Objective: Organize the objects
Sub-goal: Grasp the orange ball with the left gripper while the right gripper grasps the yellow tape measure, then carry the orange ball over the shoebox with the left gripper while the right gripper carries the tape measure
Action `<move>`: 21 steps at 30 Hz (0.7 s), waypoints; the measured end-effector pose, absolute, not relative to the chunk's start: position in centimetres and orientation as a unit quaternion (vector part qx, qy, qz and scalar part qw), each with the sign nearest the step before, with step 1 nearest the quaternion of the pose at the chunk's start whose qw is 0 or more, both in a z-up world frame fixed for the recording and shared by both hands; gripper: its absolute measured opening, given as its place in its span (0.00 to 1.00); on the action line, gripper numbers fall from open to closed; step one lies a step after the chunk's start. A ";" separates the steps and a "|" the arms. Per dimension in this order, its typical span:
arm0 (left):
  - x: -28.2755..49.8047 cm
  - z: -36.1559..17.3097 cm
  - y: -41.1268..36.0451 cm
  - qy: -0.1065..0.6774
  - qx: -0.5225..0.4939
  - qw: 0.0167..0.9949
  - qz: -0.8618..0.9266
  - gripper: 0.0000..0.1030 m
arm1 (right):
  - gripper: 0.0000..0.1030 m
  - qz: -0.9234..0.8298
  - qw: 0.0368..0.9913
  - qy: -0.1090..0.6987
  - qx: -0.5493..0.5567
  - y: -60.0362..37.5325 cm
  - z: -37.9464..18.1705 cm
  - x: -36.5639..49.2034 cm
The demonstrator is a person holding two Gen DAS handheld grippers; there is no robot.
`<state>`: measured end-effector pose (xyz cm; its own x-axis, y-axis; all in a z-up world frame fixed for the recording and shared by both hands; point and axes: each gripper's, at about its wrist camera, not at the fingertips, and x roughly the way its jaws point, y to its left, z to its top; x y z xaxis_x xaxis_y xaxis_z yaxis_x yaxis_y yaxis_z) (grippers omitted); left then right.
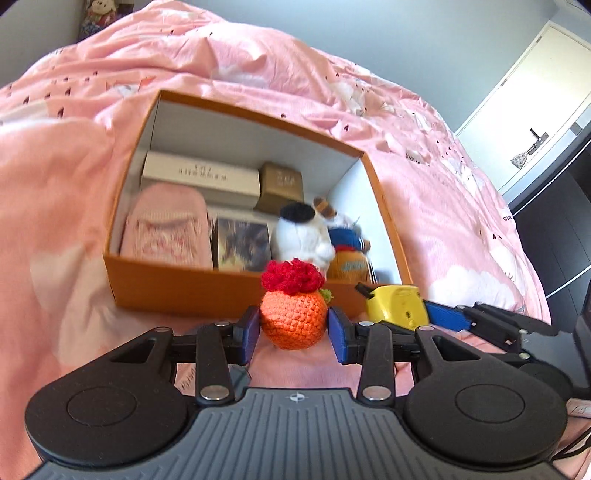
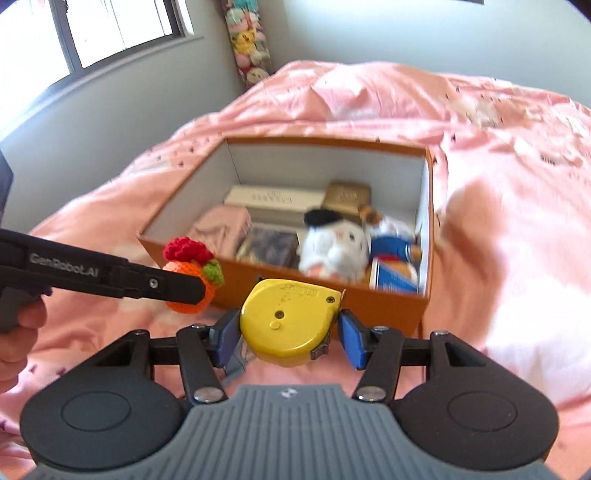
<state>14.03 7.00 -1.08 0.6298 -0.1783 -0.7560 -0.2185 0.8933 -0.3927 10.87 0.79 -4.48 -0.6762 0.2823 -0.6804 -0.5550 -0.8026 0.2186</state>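
My left gripper (image 1: 293, 328) is shut on an orange crochet ball with a red top (image 1: 293, 317), held just in front of the near wall of an open orange box (image 1: 166, 284) on the pink bed. The ball also shows in the right wrist view (image 2: 192, 271). My right gripper (image 2: 288, 336) is shut on a yellow tape measure (image 2: 290, 323), also in front of the box (image 2: 391, 306); the tape measure shows in the left wrist view (image 1: 397, 306). The box holds a pink knit item (image 1: 166, 229), small boxes and plush toys (image 1: 303, 232).
A pink duvet (image 1: 443, 206) covers the bed around the box. A white door (image 1: 532, 110) and dark furniture stand to the right. A window (image 2: 92, 29) and a hanging plush column (image 2: 247, 40) are on the far wall.
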 end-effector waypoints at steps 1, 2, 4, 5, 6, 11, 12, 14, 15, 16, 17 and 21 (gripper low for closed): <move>14.4 -0.6 7.3 0.427 -0.227 0.875 0.012 0.43 | 0.57 0.894 0.232 0.205 -0.323 1.2 -3.9 10.8; 14.8 -0.1 7.6 0.426 -0.222 0.877 0.013 0.43 | 0.57 0.896 0.230 0.202 -0.320 1.6 -3.4 10.6; 15.8 0.7 8.2 0.422 -0.213 0.881 0.014 0.43 | 0.57 0.900 0.229 0.192 -0.318 2.7 -2.3 10.2; 16.4 1.1 8.6 0.421 -0.206 0.883 0.015 0.43 | 0.57 0.901 0.231 0.183 -0.318 3.3 -1.8 9.9; 17.0 1.4 8.9 0.421 -0.200 0.884 0.017 0.43 | 0.57 0.902 0.234 0.171 -0.320 4.0 -1.2 9.8; 20.8 1.2 10.1 0.431 -0.186 0.883 0.014 0.43 | 0.57 0.892 0.257 0.143 -0.345 8.4 -0.1 7.3; 21.6 1.0 10.3 0.434 -0.182 0.882 0.015 0.43 | 0.57 0.887 0.262 0.144 -0.351 9.6 0.0 6.5; 23.1 0.3 10.6 0.440 -0.176 0.880 0.020 0.43 | 0.57 0.881 0.265 0.132 -0.368 11.3 -0.4 4.8; 23.8 -0.1 10.8 0.444 -0.177 0.878 0.021 0.43 | 0.57 0.877 0.270 0.122 -0.379 12.1 -0.9 3.9; 24.5 -0.5 11.0 0.448 -0.179 0.876 0.022 0.43 | 0.57 0.872 0.272 0.110 -0.392 12.8 -1.4 2.9; 25.1 -0.9 11.1 0.451 -0.179 0.874 0.023 0.43 | 0.57 0.867 0.272 0.098 -0.407 13.6 -1.9 1.8; 27.2 -2.8 11.8 0.473 -0.189 0.860 0.020 0.43 | 0.57 0.842 0.277 0.090 -0.454 16.2 -4.0 -1.3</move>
